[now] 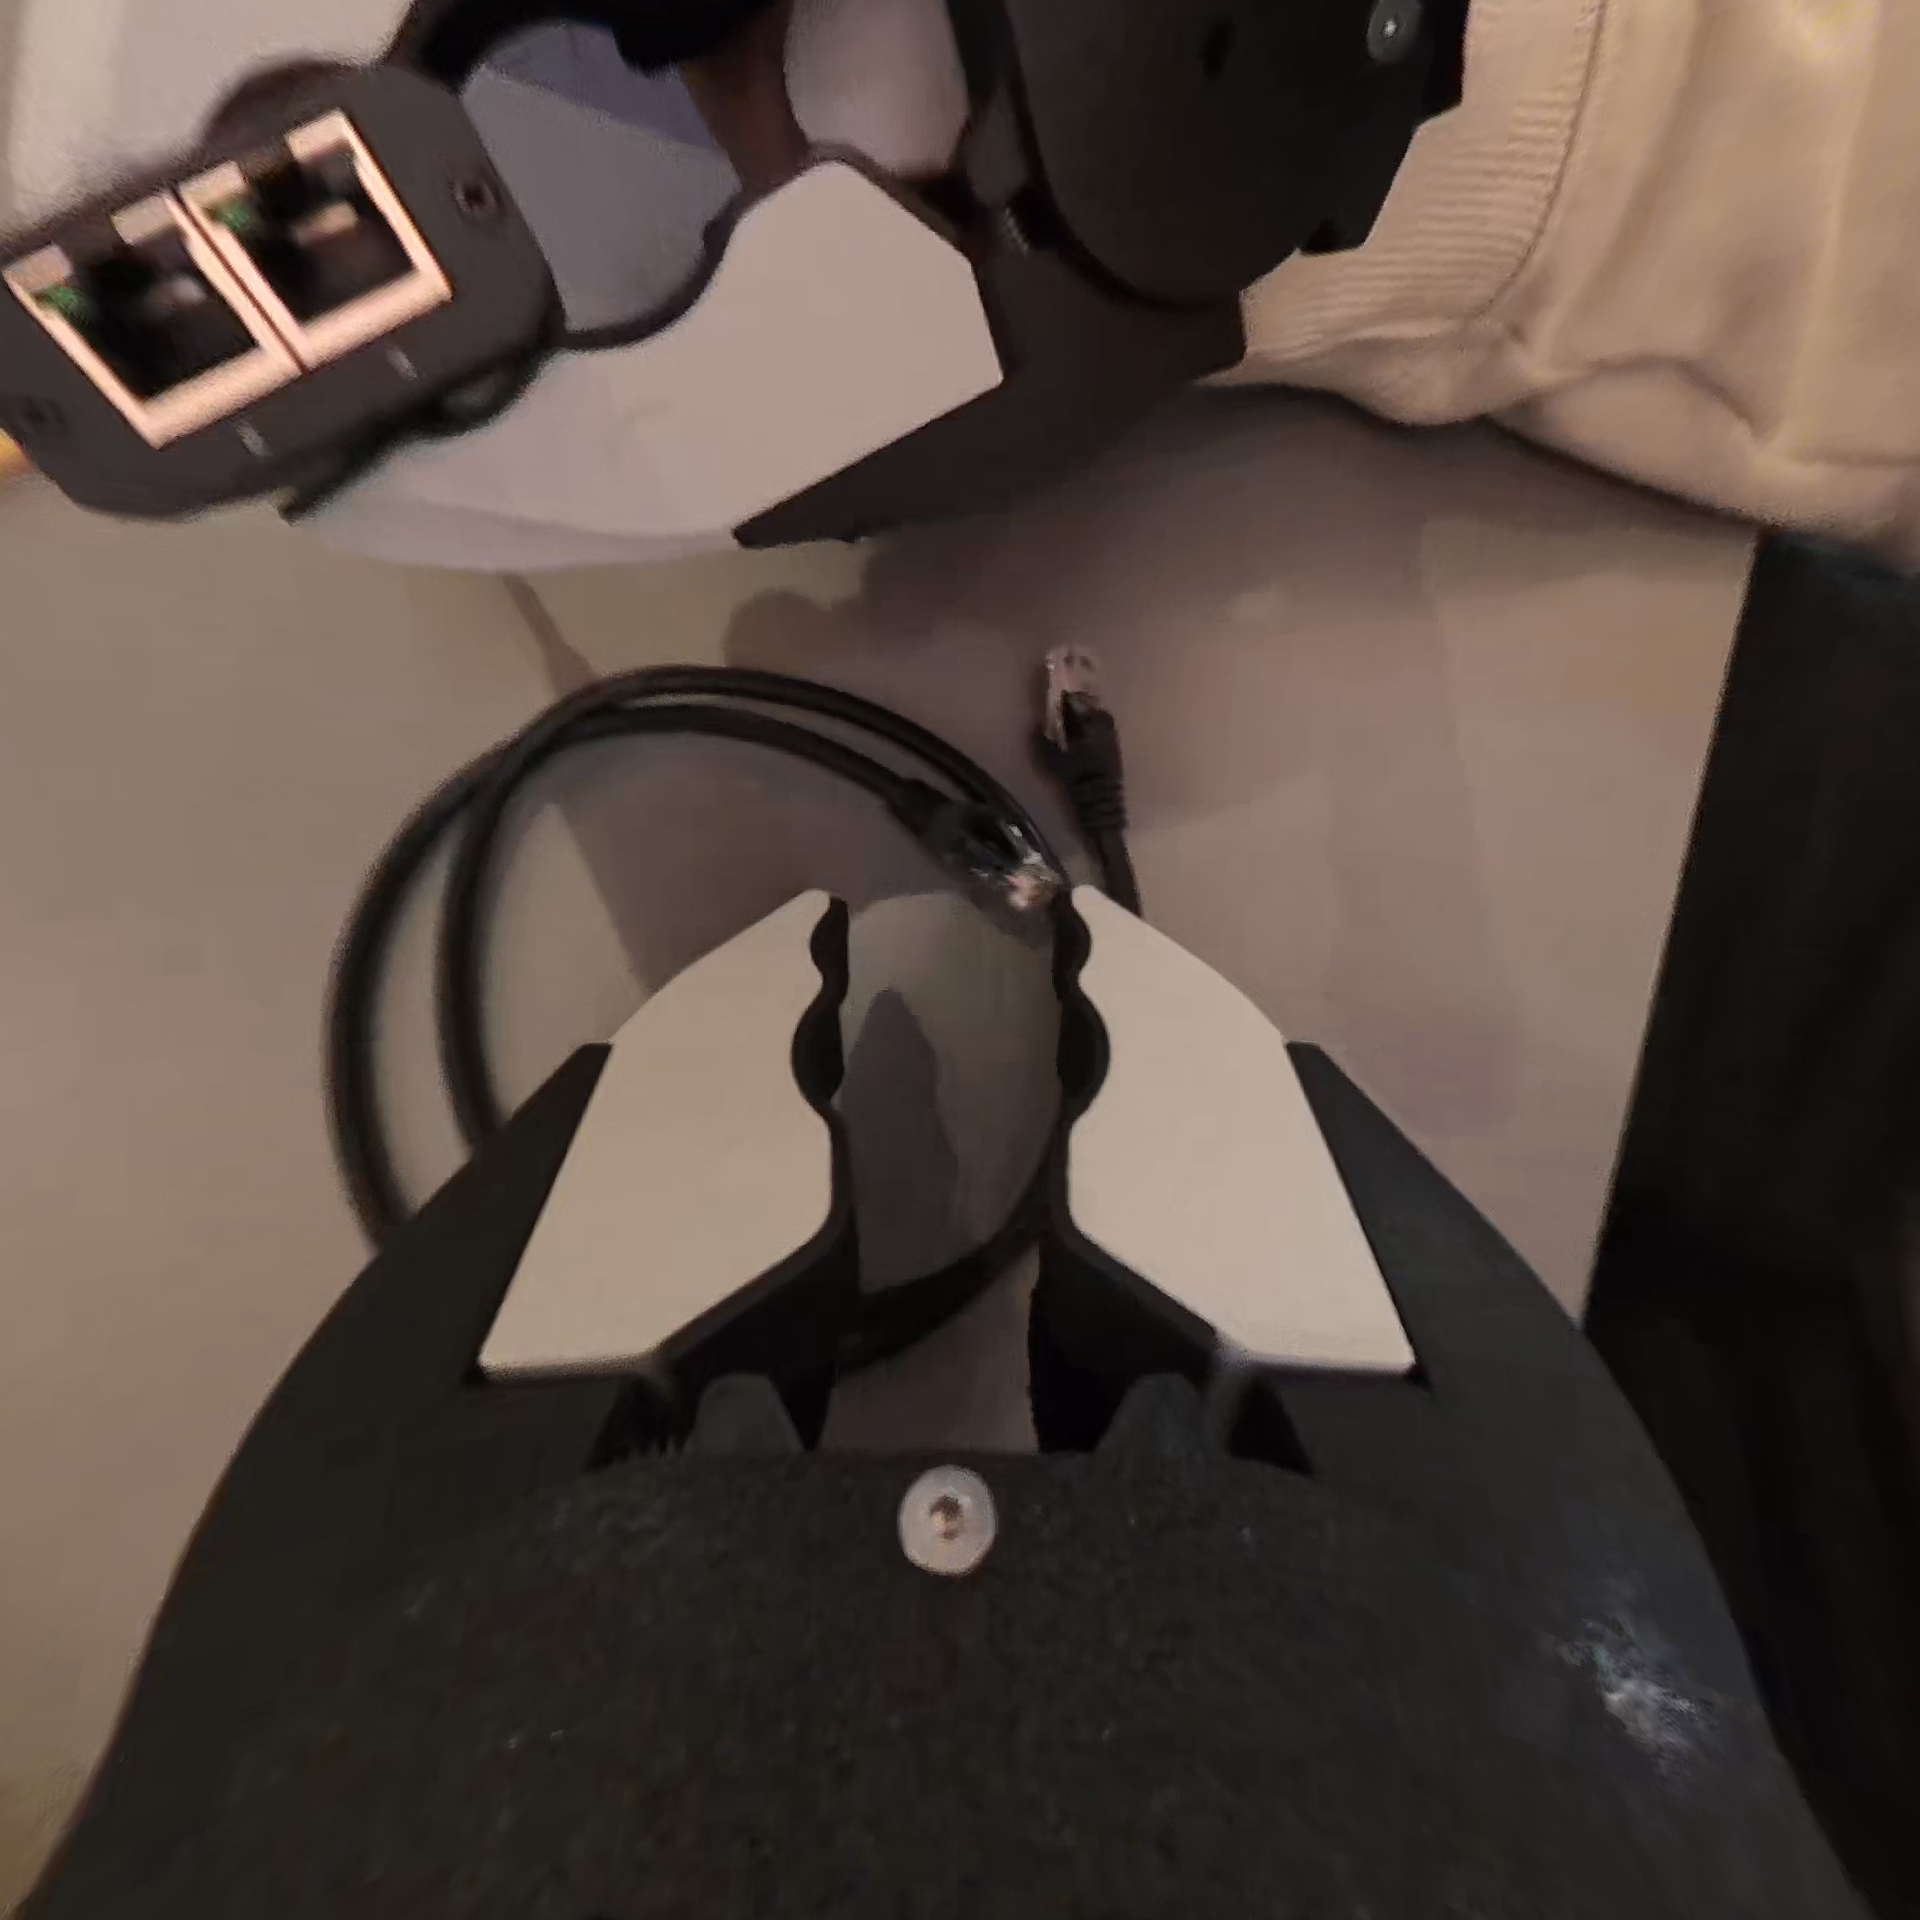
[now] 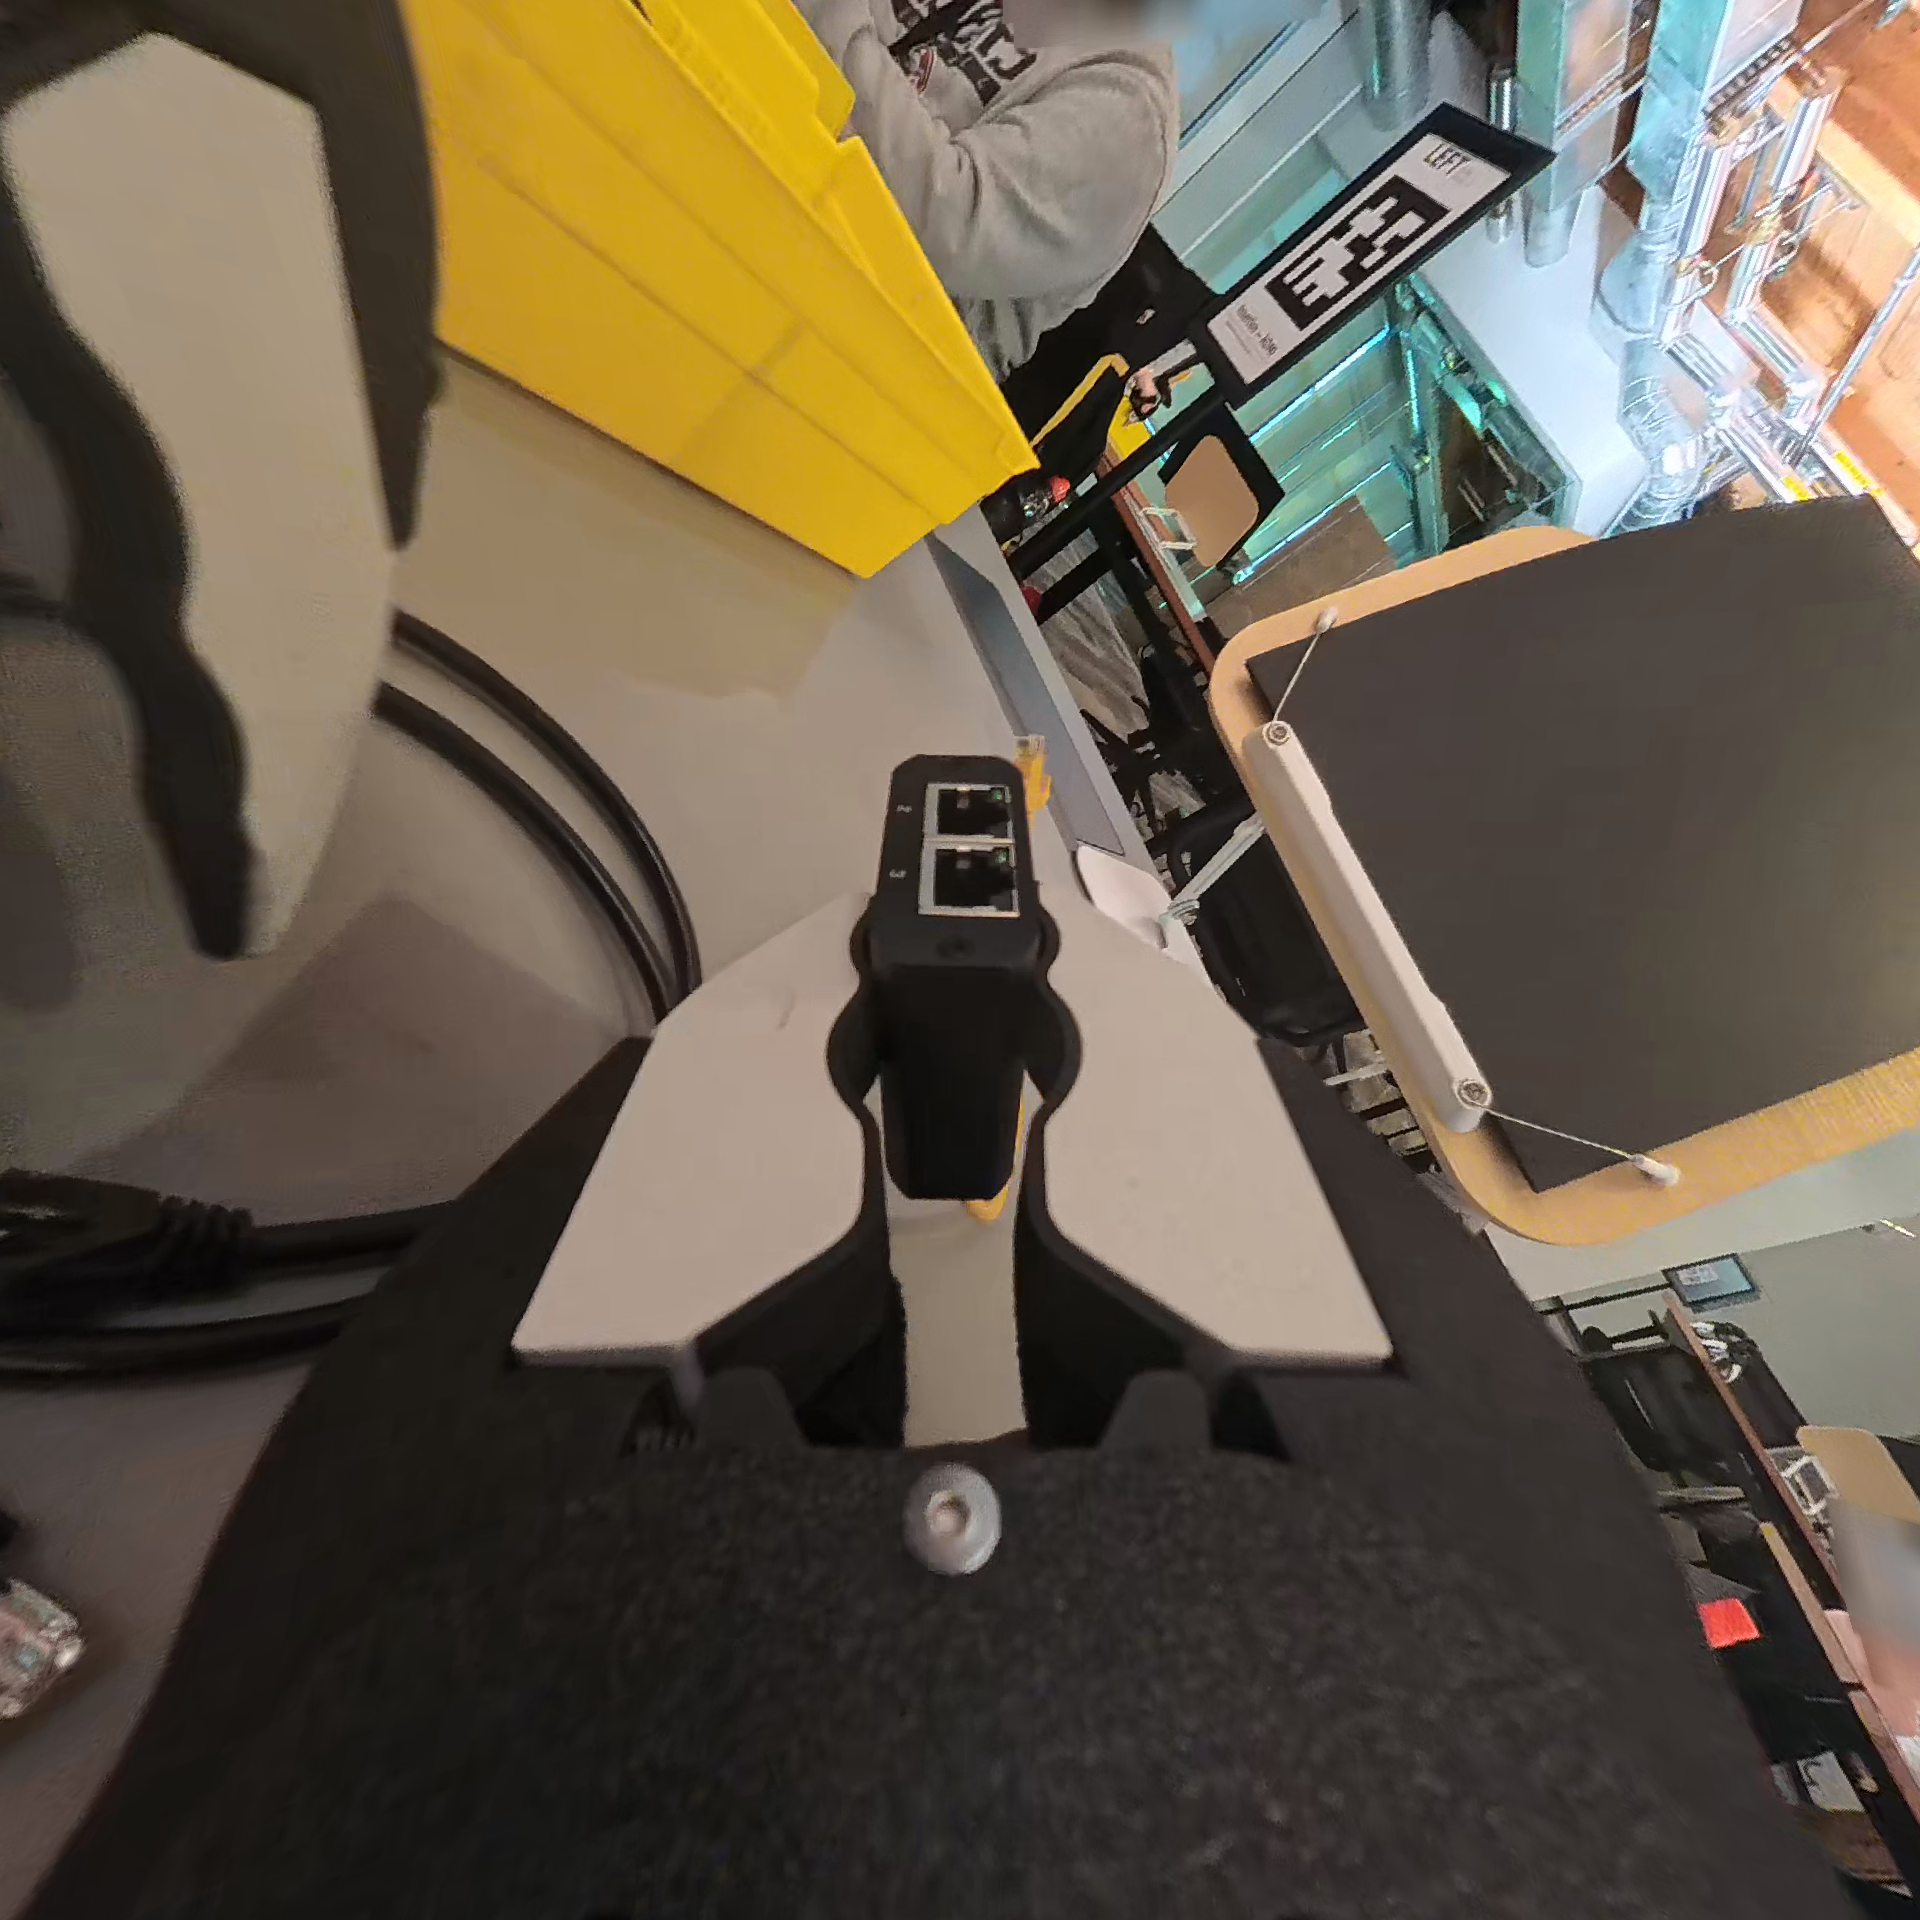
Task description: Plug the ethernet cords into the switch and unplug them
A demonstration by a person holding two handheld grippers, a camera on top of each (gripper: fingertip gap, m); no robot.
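My right gripper (image 2: pixel 956 935) is shut on a small black switch (image 2: pixel 951 1039) and holds it above the table. Its two ports (image 2: pixel 971 852) face away and are empty. The switch also shows at the upper left of the left wrist view (image 1: pixel 239 301), between the right gripper's white fingers (image 1: pixel 831 343). My left gripper (image 1: pixel 956 925) is open and empty, low over a coiled black ethernet cord (image 1: pixel 416 883). One plug (image 1: pixel 1008 873) lies just off its right fingertip. A second plug (image 1: pixel 1081 727) lies a little farther on.
A yellow bin (image 2: pixel 727 291) stands on the grey table (image 1: pixel 1403 727), whose edge (image 1: pixel 1704 831) runs close on the right. A person's beige sleeve (image 1: pixel 1662 260) rests at the top right. A chair (image 2: pixel 1558 831) and a person in a grey top (image 2: pixel 1018 135) are beyond the table.
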